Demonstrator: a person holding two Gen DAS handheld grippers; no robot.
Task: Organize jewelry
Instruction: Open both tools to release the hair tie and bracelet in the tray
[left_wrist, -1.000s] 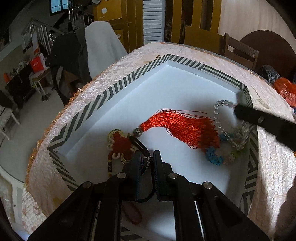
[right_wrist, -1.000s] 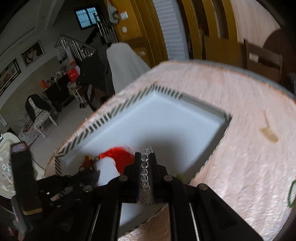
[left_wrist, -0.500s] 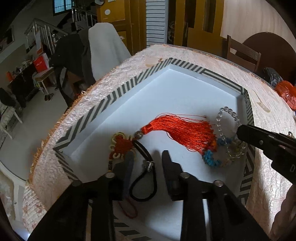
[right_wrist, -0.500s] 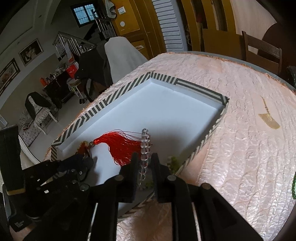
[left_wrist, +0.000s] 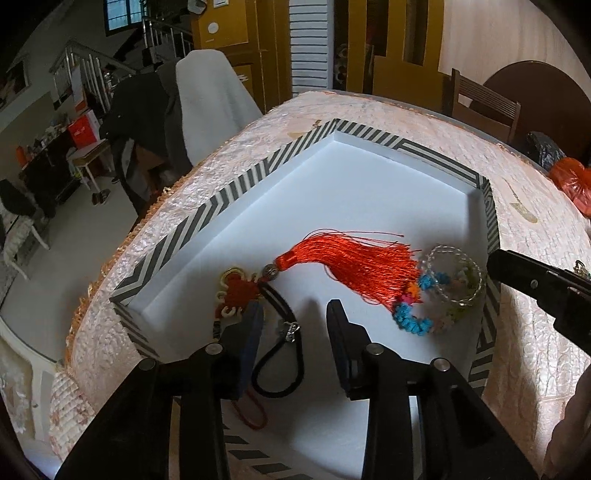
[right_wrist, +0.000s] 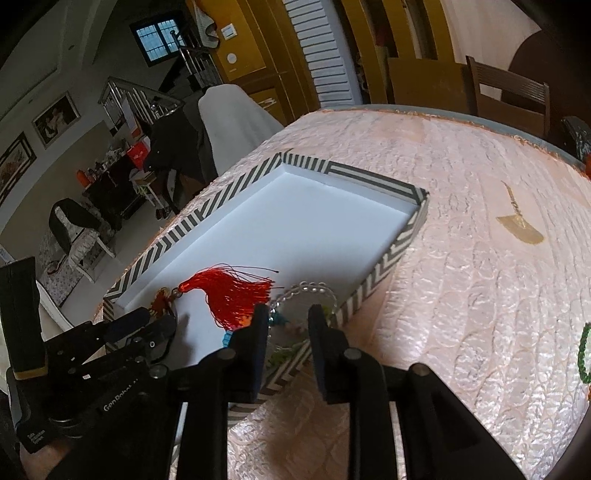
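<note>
On the pink-clothed counter sits a striped-rimmed tray holding a red tassel, clear bead bracelet and black hair tie; left gripper and right gripper fingers both spread, released.

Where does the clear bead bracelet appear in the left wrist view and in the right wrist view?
Left wrist: clear bead bracelet at right, inside the tray by its right wall.
Right wrist: clear bead bracelet lower centre, just beyond the open right gripper.
Shared landmark: the red tassel, directly left of it in both.
</note>
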